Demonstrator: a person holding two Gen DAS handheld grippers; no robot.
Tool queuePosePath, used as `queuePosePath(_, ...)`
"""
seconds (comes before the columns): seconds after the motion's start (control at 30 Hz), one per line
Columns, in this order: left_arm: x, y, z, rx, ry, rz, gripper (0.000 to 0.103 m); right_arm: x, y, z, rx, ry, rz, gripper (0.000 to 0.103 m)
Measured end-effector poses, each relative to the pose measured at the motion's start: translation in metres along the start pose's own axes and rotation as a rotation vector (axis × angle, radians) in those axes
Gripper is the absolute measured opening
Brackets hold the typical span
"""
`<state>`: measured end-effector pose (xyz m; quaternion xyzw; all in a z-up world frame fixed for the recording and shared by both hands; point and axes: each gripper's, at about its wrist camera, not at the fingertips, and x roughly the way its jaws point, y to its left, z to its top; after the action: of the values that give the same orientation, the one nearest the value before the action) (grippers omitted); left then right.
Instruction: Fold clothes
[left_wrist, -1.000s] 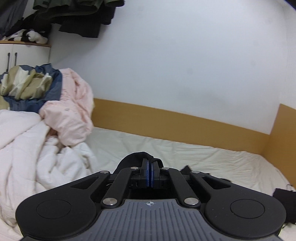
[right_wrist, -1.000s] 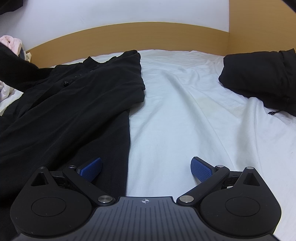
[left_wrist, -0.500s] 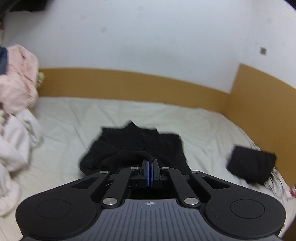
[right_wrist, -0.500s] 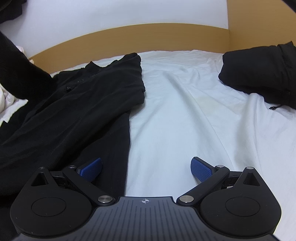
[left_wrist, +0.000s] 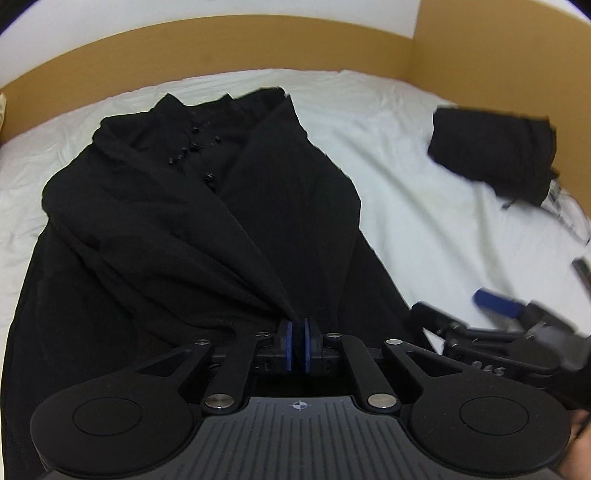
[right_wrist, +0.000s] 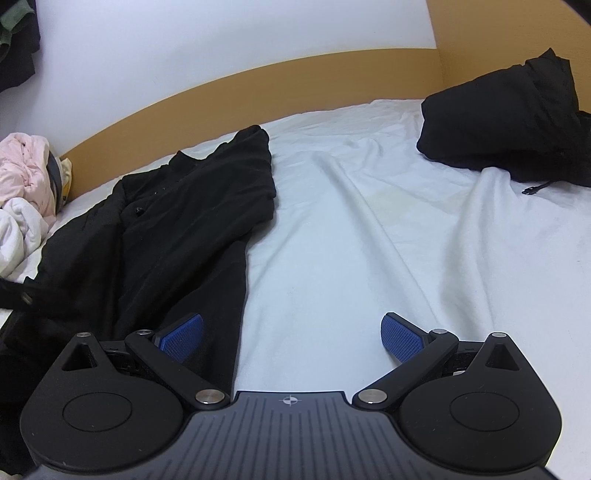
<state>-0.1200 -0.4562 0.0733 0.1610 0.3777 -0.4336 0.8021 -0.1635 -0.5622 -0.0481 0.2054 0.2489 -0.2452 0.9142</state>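
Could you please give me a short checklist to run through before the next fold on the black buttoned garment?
1. Left gripper holds cloth: ok. A fold of the black buttoned garment sits between its blue pads, though the jaws have just been opening slightly.
2. Right gripper free: ok. Its jaws stand wide open, with nothing clamped between them.
3. Right gripper placed at the garment's edge: ok. One blue pad is over black cloth, the other over the white bedsheet.
4. Garment lying flat: not ok. A ridge runs up from the pinch.
5. Landing area: ok. The folded black bundle lies apart.
6. Collar alignment: cannot tell.
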Motion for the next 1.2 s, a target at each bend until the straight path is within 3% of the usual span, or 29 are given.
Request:
queuePosePath(0.17, -0.001, -0.009, -0.001, 0.005, -0.045, -0.006, 0.033, -0.01, -0.012, 0.002, 0.046, -0.026, 0.038, 0.103)
queuePosePath(0.4, -0.036, -0.003, -0.01, -0.024, -0.048, -0.12, 0.038, -0.015, -0.013, 0.001, 0.05, -0.036, 0.066, 0.103)
queuePosePath(0.5, -0.053, 0.012, -0.006, -0.004, -0.124, -0.076, 0.048, -0.019, -0.012, 0.0, 0.059, -0.056, 0.075, 0.103)
queuePosePath(0.7, -0.033, 0.053, 0.017, -0.037, -0.248, 0.16, 0.054, -0.027, -0.005, 0.003, 0.039, -0.106, 0.103, 0.103)
queuePosePath(0.77, -0.009, 0.062, 0.02, -0.051, -0.25, 0.215, 0.059, -0.028, -0.003, 0.005, 0.033, -0.122, 0.109, 0.103)
queuePosePath(0.83, 0.022, 0.067, 0.012, -0.041, -0.197, 0.239, 0.059, -0.028, -0.001, 0.007, 0.028, -0.137, 0.123, 0.103)
queuePosePath(0.9, 0.044, 0.069, -0.009, -0.012, -0.17, 0.26, 0.059, -0.023, 0.003, 0.011, 0.014, -0.127, 0.122, 0.103)
queuePosePath(1.0, 0.051, 0.066, -0.046, 0.043, -0.248, 0.275, 0.062, -0.017, 0.008, 0.012, 0.022, -0.108, 0.131, 0.103)
queuePosePath(1.2, 0.013, 0.085, -0.066, -0.063, -0.241, 0.155, 0.064, -0.014, 0.036, 0.01, -0.056, -0.115, 0.167, 0.103)
